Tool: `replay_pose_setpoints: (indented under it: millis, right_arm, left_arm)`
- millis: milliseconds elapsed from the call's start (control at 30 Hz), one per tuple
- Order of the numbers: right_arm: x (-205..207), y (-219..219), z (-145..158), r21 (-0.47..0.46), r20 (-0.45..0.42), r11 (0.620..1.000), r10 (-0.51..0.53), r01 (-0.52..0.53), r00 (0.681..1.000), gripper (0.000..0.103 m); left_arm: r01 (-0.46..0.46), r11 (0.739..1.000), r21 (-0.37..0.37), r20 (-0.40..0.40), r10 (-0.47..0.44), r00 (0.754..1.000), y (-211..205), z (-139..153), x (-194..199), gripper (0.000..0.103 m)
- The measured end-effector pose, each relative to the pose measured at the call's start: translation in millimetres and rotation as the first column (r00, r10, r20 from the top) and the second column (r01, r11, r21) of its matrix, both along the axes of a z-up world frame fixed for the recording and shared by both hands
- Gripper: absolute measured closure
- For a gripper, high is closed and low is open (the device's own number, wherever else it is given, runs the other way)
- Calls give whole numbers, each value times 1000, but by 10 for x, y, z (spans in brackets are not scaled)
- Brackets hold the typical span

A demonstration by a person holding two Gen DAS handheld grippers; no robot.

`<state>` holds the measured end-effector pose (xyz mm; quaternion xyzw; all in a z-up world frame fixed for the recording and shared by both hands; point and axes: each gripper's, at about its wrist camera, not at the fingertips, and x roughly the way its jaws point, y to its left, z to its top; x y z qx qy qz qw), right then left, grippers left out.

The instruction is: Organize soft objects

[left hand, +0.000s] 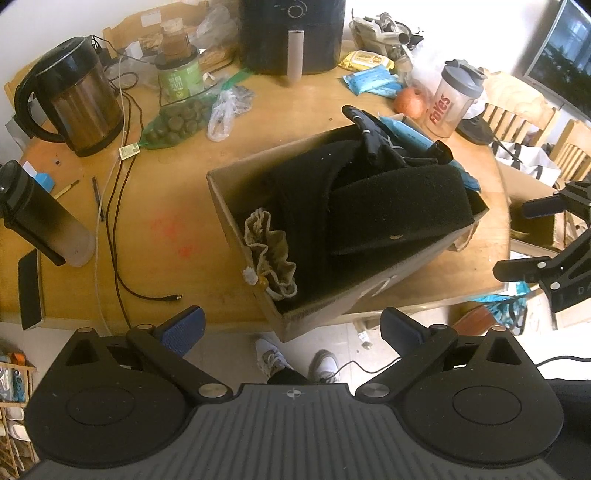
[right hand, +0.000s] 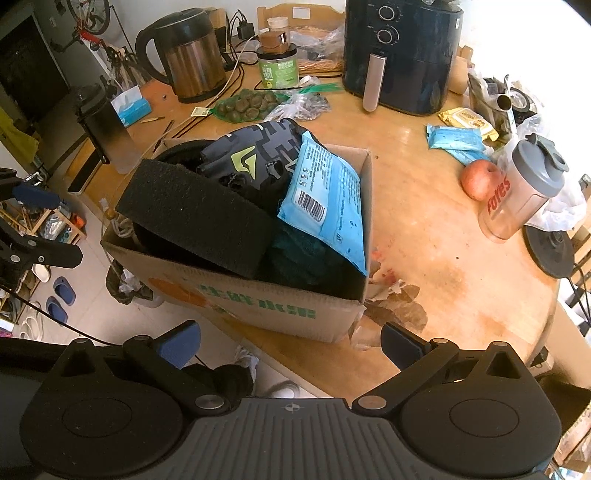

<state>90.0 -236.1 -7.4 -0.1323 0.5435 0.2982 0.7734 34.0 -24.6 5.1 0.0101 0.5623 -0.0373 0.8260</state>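
Observation:
An open cardboard box (left hand: 325, 314) sits at the near edge of the round wooden table. It is stuffed with thick black foam pads (left hand: 399, 206), a beige drawstring pouch (left hand: 269, 254), dark patterned gloves (right hand: 255, 155), a blue wipes packet (right hand: 325, 199) and a teal cloth (right hand: 306, 254). My left gripper (left hand: 291, 328) hovers open just before the box's near corner, holding nothing. My right gripper (right hand: 291, 341) is open too, empty, in front of the box's printed side (right hand: 258, 301). Each gripper shows at the other view's edge: right gripper (left hand: 532, 236), left gripper (right hand: 40, 225).
On the table stand a kettle (left hand: 70, 96), a black air fryer (left hand: 291, 33), a shaker bottle (right hand: 524, 192), an apple (right hand: 478, 179), blue wipes packs (right hand: 456, 142), a bag of round green items (left hand: 177, 122), a dark flask (left hand: 40, 218) and loose cables (left hand: 114, 221). A person's shoes (left hand: 273, 356) show below.

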Motion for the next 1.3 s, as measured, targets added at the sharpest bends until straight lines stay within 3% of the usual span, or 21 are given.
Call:
replay_pose_setpoints:
  millis: [1300]
  right_arm:
    - [41, 1, -6, 14, 5, 999, -31, 31, 1000, 0]
  left_arm:
    - [-11, 1000, 13, -8, 11, 1000, 8, 4, 67, 0]
